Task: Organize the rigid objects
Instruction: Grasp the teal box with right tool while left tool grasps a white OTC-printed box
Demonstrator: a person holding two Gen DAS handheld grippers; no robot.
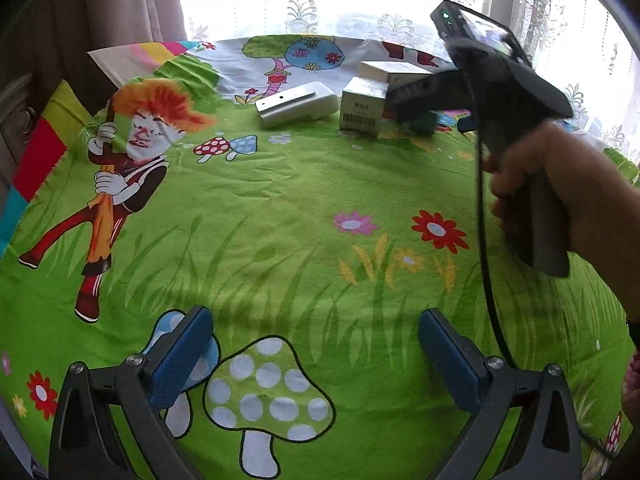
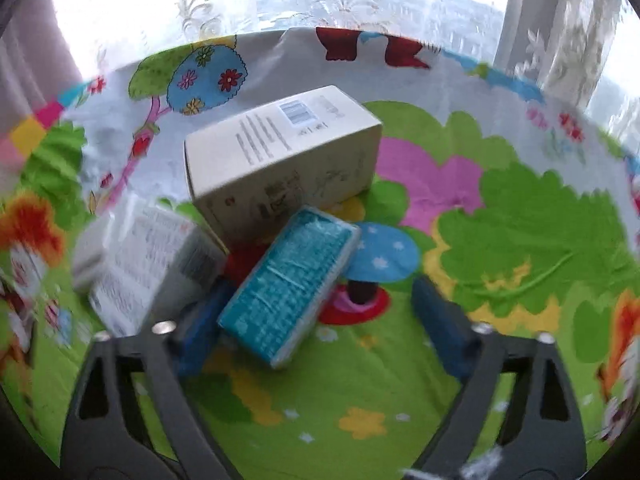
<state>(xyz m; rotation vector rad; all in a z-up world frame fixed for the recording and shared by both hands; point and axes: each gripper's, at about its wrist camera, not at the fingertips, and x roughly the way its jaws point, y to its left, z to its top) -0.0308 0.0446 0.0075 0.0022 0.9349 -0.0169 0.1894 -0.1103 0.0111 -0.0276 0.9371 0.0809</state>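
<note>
Beside the large white box [image 2: 280, 156], the teal packet [image 2: 288, 288] lies tilted between the wide-open, empty right tongs [image 2: 320, 316], apparently being nudged toward the cluster. Left tongs [image 1: 316, 352], equally open and empty, hover well away over the cloth [image 1: 304, 200].

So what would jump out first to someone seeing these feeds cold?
The loud cartoon tablecloth covers everything. Next, the teal box between the open right gripper fingers, in front of a white carton. The left gripper hangs open and empty over the printed mushroom.
</note>
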